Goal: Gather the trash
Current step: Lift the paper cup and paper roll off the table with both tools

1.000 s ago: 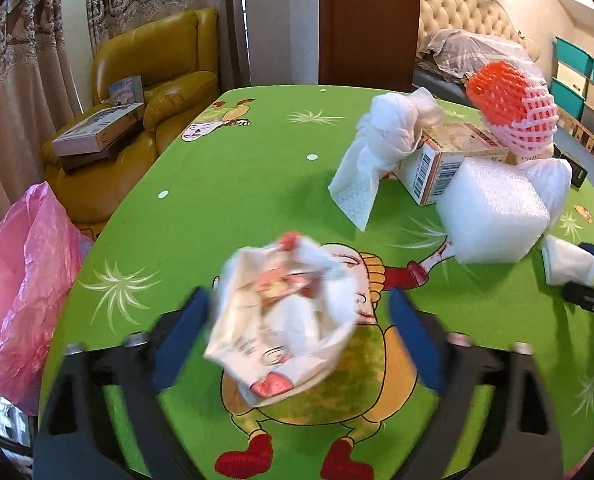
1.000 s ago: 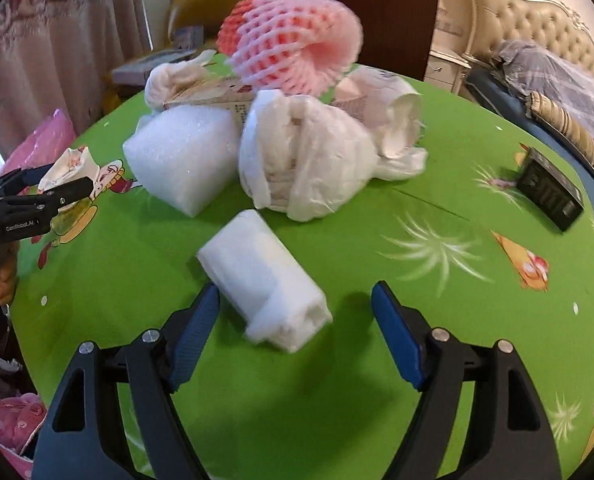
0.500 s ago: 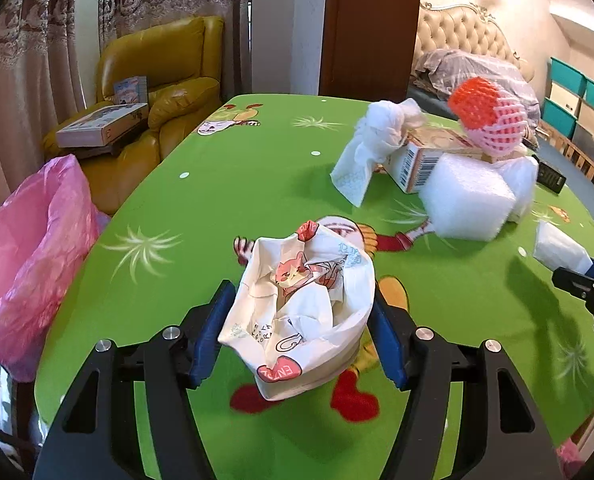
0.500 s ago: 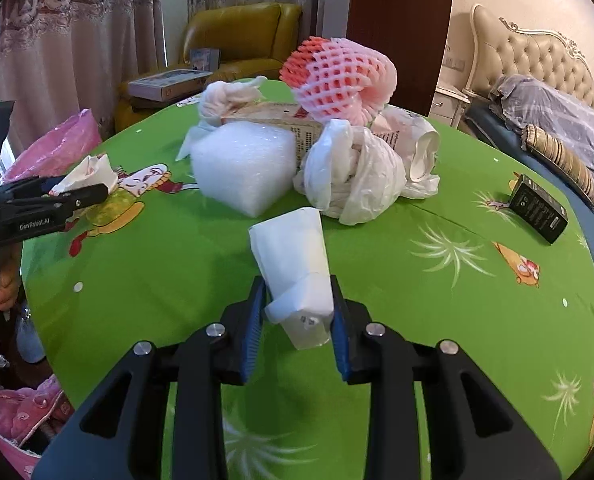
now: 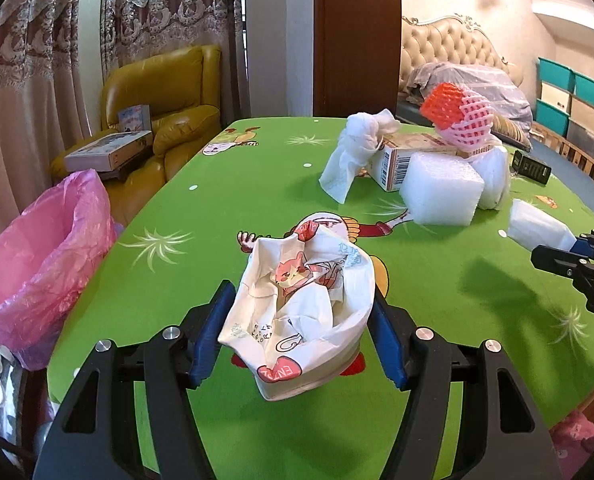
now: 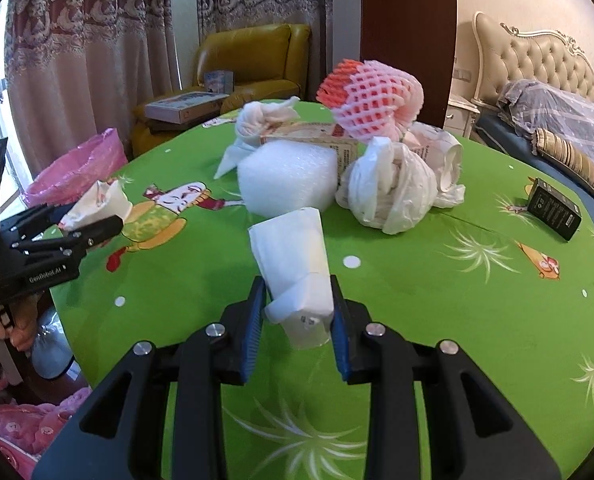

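My left gripper (image 5: 299, 326) is shut on a crumpled white printed paper bag (image 5: 301, 304), held above the green table (image 5: 257, 172). My right gripper (image 6: 297, 312) is shut on a folded white foam wrap (image 6: 295, 264), also lifted off the table. In the right wrist view the left gripper (image 6: 97, 224) with its bag (image 6: 101, 202) shows at the left; in the left wrist view the foam wrap (image 5: 537, 230) shows at the right edge. A pink trash bag (image 5: 45, 248) stands open beside the table's left edge.
A pile of trash stays on the table: a white foam block (image 6: 287, 182), a cardboard box (image 5: 409, 156), a pink fruit net (image 6: 371, 102), a knotted white plastic bag (image 6: 389, 192) and tissue (image 5: 353, 152). A small black box (image 6: 553, 208) lies at the right. A yellow armchair (image 5: 157, 120) stands behind.
Both grippers closed on their items, the left on the printed bag and the right on the foam wrap, and lifted them while pulling back from the pile.
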